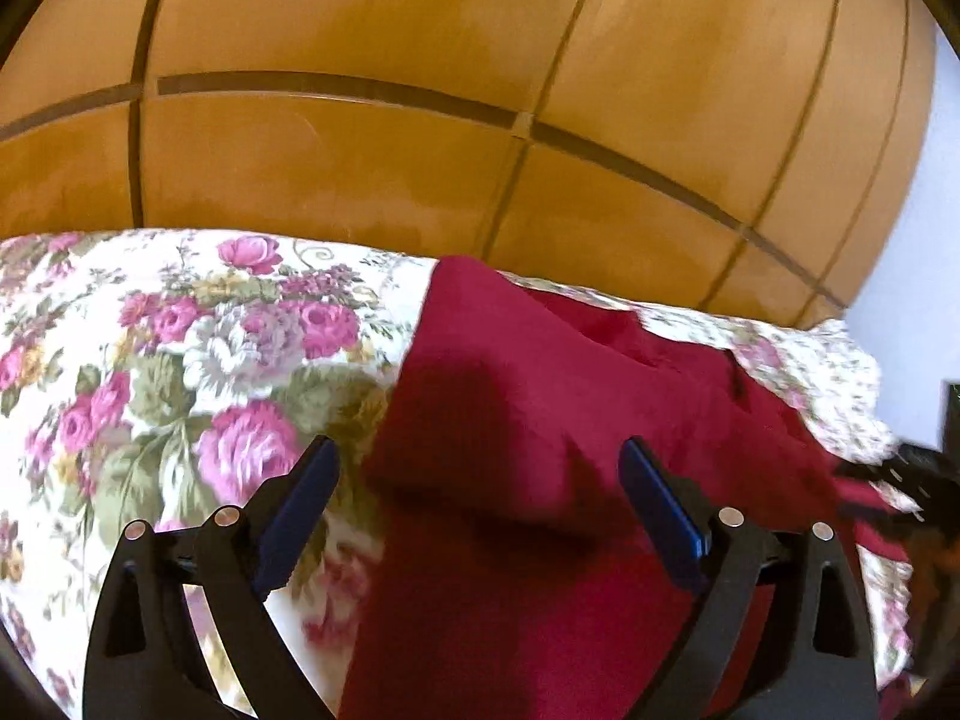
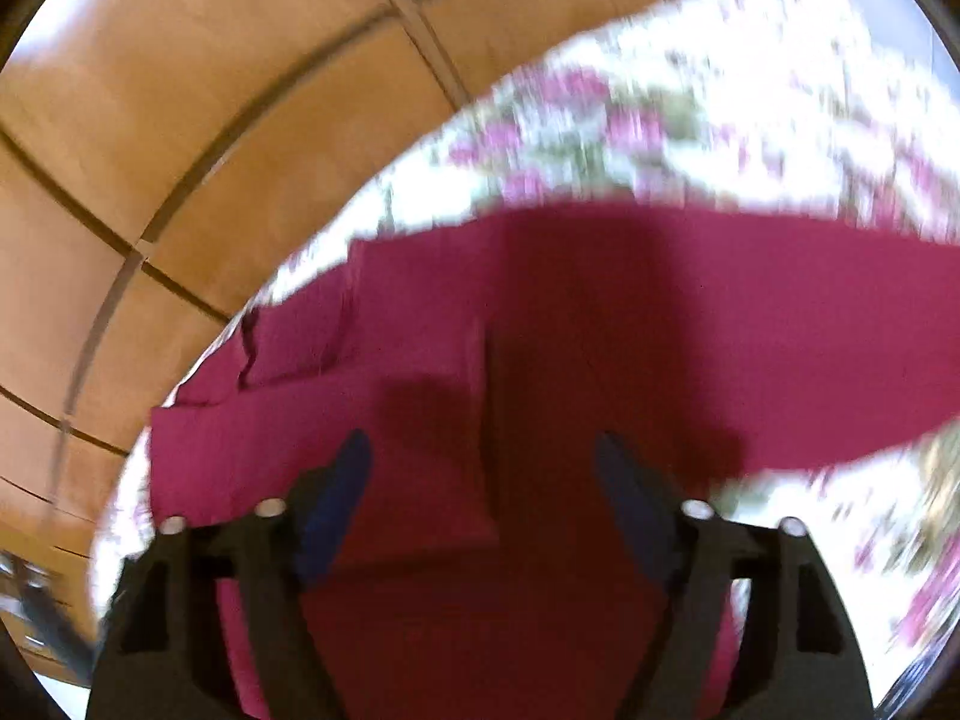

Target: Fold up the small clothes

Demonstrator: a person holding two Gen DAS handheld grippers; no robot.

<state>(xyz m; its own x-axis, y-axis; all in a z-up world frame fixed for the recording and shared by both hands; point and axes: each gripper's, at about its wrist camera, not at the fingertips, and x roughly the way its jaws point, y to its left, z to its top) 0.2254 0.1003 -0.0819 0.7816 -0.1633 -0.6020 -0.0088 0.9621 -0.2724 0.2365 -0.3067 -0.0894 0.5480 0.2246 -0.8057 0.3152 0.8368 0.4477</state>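
Terracotta floor tiles [image 1: 372,18] with dark grout lines fill the whole background, and over them spreads the floral bedsheet [image 1: 150,330], white with pink roses and green leaves, its far edge running straight across the left wrist view. On that sheet lies the dark red garment [image 1: 510,420], reaching right up to the sheet's far edge and running back under the camera.

Left gripper [image 1: 480,456] hangs above it, jaws spread wide and empty: the right blue pad [image 1: 660,504] sits over red cloth, the left pad over the roses, so the garment's left border passes between the two fingers. Nothing is pinched.

Over to the right wrist view, and it is badly smeared by motion. The right gripper [image 2: 483,450] is also splayed apart with nothing in it, both pads over the garment [image 2: 660,330]. This view shows what the other does not: a folded layer with a straight vertical edge [image 2: 486,420] lying between the fingers, and a doubled flap [image 2: 288,354] toward the sheet's left edge, next to the tiles [image 2: 180,120]. The sheet [image 2: 690,108] shows beyond the cloth, blurred.

The left view alone catches a strip of pale wall [image 1: 924,300] at the right.
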